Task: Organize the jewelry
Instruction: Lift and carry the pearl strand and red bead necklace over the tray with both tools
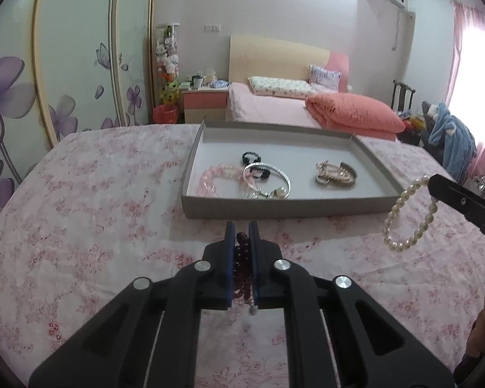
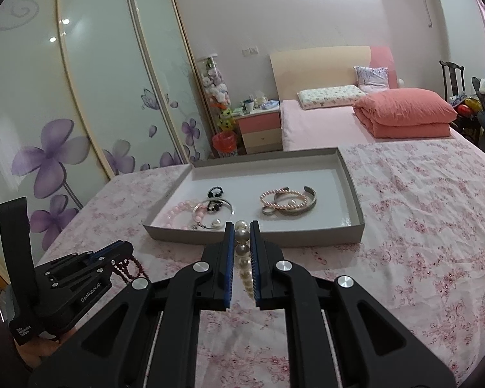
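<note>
With pink, black, silver and rose-gold bracelets already lying in the grey tray [image 1: 287,208] on the floral bedspread [image 1: 90,226], my left tongs [image 1: 242,231] pinch a dark red bead bracelet [image 1: 242,252] and my right tongs [image 2: 241,229] a pearl bracelet [image 1: 410,215], both short of the tray.

The left tongs [image 1: 242,236] are matte black plastic: two angular linkage arms with triangular cut-outs, joined at round silver pivot caps, ending in flat fingers faced with ribbed blue pads [image 1: 231,258]. Thin pale rods run along the frame. The right tongs [image 2: 242,236] have the same build. Seen from the right wrist view, the left unit's side bears white "GenRobot.AI" lettering, small screws and a tall black upright handle with a white label.
</note>
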A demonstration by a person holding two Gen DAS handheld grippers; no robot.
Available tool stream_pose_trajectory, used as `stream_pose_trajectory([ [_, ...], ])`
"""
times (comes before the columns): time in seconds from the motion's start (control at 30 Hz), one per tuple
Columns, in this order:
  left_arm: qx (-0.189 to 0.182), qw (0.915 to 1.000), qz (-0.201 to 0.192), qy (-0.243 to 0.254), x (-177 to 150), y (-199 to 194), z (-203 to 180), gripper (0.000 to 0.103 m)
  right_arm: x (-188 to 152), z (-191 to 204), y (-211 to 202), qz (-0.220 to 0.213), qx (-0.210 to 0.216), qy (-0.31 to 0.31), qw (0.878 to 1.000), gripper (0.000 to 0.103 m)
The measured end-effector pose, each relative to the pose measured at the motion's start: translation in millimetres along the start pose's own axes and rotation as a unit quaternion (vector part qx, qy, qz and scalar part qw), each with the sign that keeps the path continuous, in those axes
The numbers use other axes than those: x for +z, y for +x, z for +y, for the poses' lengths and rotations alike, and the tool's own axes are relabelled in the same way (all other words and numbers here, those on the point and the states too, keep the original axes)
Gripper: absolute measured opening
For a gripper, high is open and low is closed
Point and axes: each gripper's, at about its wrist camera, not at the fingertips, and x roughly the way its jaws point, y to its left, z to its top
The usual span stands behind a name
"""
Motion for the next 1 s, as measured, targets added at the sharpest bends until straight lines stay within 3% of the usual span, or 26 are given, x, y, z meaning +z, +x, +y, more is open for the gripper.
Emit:
stream_pose_trajectory([
  [0.33, -0.029, 0.9977, -0.059, -0.017, 20.8, -31.8, 9.7, 0.009, 12.2, 17.7, -26.0, -0.059, 0.005, -0.024, 0.998, 0.01],
  [0.67, -0.037, 0.9945, -0.093, -0.028, 40.8, -52.0, 18.3, 0.009, 24.4, 22.6, -33.4, -0.094, 0.004, -0.028, 0.995, 0.01],
  [1.0, -0.018, 0.9947, -0.101, 0.015, 33.0, -50.8, -5.0, 0.009, 20.4, 28.4, -23.8, -0.1, -0.018, -0.043, 0.994, 0.01],
])
